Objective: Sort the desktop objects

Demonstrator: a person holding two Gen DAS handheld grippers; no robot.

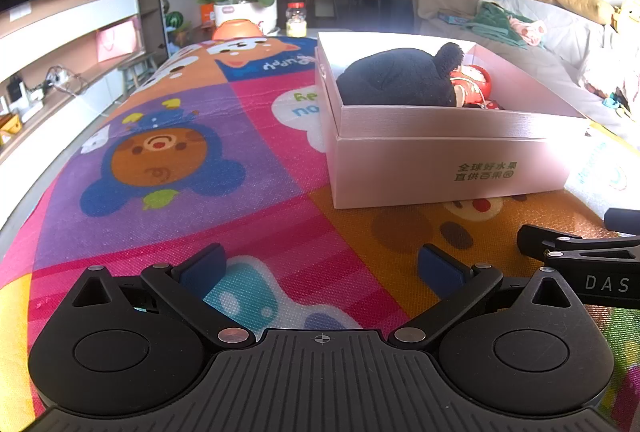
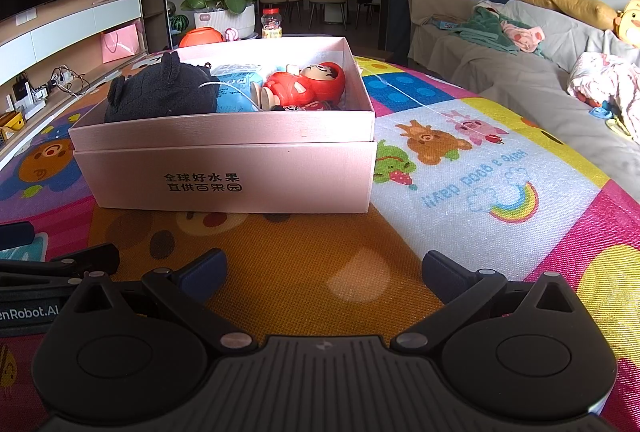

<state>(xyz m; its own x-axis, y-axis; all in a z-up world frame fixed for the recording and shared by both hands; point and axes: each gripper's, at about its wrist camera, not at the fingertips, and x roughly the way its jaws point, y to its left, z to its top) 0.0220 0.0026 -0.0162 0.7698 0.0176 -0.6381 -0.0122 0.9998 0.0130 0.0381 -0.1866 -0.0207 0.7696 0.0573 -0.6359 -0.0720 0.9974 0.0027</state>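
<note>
A pink cardboard box (image 1: 448, 167) (image 2: 224, 175) stands on the colourful cartoon mat (image 1: 180, 167) (image 2: 460, 171). Inside lie a black plush item (image 1: 400, 75) (image 2: 160, 91), a red toy figure (image 1: 472, 87) (image 2: 308, 83) and a blue-and-white packet (image 2: 236, 87). My left gripper (image 1: 322, 270) is open and empty, low over the mat in front and to the left of the box. In front of the box, my right gripper (image 2: 324, 272) is open with nothing between its fingers. Each gripper shows at the edge of the other's view: the right gripper (image 1: 576, 256), the left gripper (image 2: 60, 268).
Past the mat's far end stand an orchid pot (image 1: 244, 7) (image 2: 224, 17), an orange round object (image 1: 236, 29) (image 2: 202, 36) and a snack jar (image 1: 297, 19) (image 2: 271, 23). A TV unit (image 1: 60, 43) runs along the left. A sofa (image 2: 520, 63) with clothes is at right.
</note>
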